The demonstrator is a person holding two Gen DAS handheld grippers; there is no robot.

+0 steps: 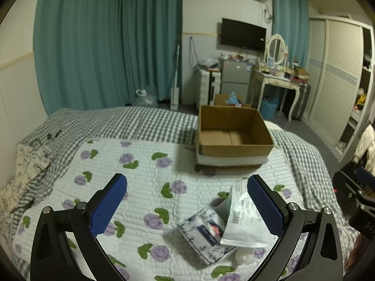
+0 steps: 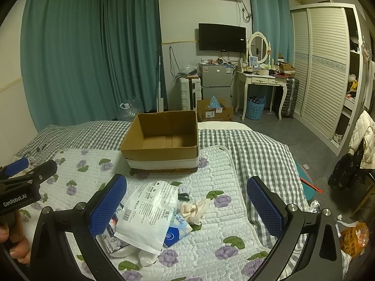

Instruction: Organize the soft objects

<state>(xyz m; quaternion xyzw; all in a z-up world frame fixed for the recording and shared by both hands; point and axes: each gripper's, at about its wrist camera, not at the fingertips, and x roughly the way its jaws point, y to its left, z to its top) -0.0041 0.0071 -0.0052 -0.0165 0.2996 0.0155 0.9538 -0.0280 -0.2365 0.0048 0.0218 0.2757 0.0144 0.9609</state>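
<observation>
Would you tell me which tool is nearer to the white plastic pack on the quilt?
Right, by a small margin. The right tool is open with the white plastic pack against its left finger; the left tool is open with the pack at its right finger.

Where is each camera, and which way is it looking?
Left wrist view: rides the left gripper, looking across the flowered quilt toward the cardboard box; its own open blue fingers show.
Right wrist view: rides the right gripper, facing the same way; its fingers, the left gripper and a hand show.
Both share the box, the white packet and the room beyond.
</observation>
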